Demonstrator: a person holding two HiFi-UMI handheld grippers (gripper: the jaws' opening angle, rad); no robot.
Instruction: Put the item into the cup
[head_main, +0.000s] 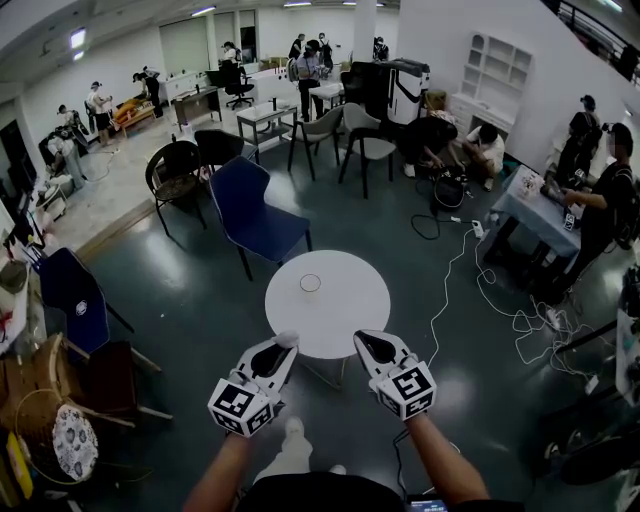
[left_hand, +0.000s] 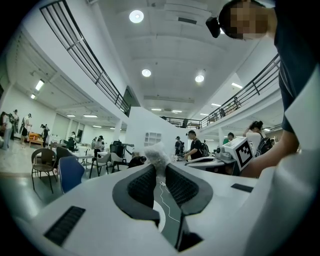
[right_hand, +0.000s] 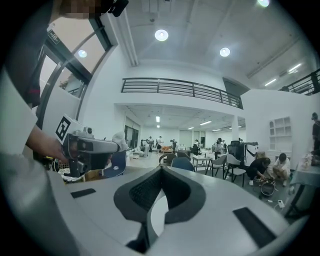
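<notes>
Head view, looking steeply down on a round white surface (head_main: 345, 320) standing on a dark floor (head_main: 200, 300).

(a) The cup (head_main: 310, 283), small and upright, stands on the surface toward its far edge, slightly left of centre, well apart from both tools.

(b) The left hand-held gripper (head_main: 283, 346) reaches over the near-left edge of the surface. Its jaws stand partly apart and pinch the item (head_main: 288, 338), a small white crumpled lump, at their tips. In the left gripper view the lump sits between the two dark ribbed pads and projects beyond them. The item lies short of the cup, on the near side. Its height above the surface cannot be told.

(c) The right hand-held gripper (head_main: 367, 341) reaches over the near-right edge of the surface. The right gripper view shows its jaws pressed together with nothing between them.

(d) Each tool carries a marker cube at its rear, above the person's bare forearms.

(e) A blue chair (head_main: 250, 210) stands beyond the far-left edge of the surface, and a white cable (head_main: 455, 290) trails across the floor to the right.
</notes>
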